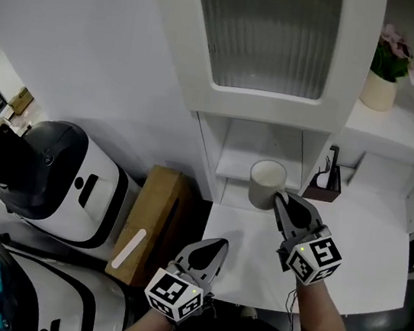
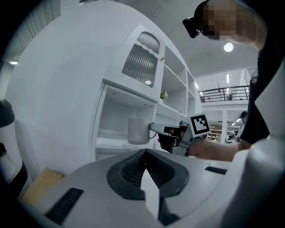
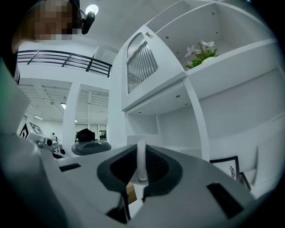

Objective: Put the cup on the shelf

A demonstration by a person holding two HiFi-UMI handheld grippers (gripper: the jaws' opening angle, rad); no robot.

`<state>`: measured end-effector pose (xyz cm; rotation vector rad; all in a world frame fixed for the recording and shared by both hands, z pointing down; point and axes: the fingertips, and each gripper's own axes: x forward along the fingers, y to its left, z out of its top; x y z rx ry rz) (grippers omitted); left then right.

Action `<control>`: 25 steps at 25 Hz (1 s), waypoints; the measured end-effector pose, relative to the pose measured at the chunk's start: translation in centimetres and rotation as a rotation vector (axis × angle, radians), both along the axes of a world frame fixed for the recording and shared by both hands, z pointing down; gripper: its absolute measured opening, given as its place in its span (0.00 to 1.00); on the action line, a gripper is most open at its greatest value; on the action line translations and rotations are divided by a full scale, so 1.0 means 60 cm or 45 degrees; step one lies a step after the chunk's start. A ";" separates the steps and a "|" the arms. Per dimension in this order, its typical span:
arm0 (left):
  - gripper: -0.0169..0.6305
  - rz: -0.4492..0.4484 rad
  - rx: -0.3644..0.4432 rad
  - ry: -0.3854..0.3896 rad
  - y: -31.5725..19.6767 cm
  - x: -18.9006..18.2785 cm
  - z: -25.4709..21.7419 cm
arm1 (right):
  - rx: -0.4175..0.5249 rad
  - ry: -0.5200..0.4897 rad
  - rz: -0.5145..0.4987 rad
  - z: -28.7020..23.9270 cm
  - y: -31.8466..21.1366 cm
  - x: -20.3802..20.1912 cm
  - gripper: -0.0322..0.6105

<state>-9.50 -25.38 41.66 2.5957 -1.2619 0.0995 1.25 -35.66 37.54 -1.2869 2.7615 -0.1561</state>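
A white cup (image 1: 267,183) hangs in the air in front of the cabinet's low open shelf (image 1: 247,167). My right gripper (image 1: 280,200) is shut on its handle (image 3: 141,161), which stands upright between the jaws in the right gripper view. In the left gripper view the cup (image 2: 138,130) is level with the shelf board (image 2: 111,143), just at its front, with the right gripper (image 2: 156,129) behind it. My left gripper (image 1: 213,250) is lower and to the left, shut with nothing in it; its jaws (image 2: 145,156) point toward the shelf.
The white desk (image 1: 362,261) lies below the right gripper. A dark picture frame (image 1: 326,182) stands right of the shelf opening, and a potted plant (image 1: 385,72) sits on an upper shelf. A cardboard box (image 1: 154,222) and black-and-white machines (image 1: 59,177) stand at the left.
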 end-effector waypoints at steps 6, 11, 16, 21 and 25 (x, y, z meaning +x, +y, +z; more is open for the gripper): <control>0.03 0.038 0.011 -0.005 -0.019 -0.023 -0.003 | 0.002 0.003 0.039 -0.001 -0.018 -0.020 0.09; 0.03 0.076 0.012 -0.004 -0.037 -0.037 -0.003 | -0.002 0.004 0.083 0.002 -0.034 -0.030 0.09; 0.03 0.120 0.004 -0.009 -0.050 -0.051 0.003 | -0.015 0.010 0.137 0.012 -0.053 -0.036 0.09; 0.03 0.162 -0.011 -0.008 -0.067 -0.064 0.013 | -0.026 0.014 0.201 0.022 -0.079 -0.038 0.09; 0.03 0.192 -0.024 -0.006 -0.082 -0.074 0.021 | -0.040 0.014 0.239 0.030 -0.095 -0.041 0.09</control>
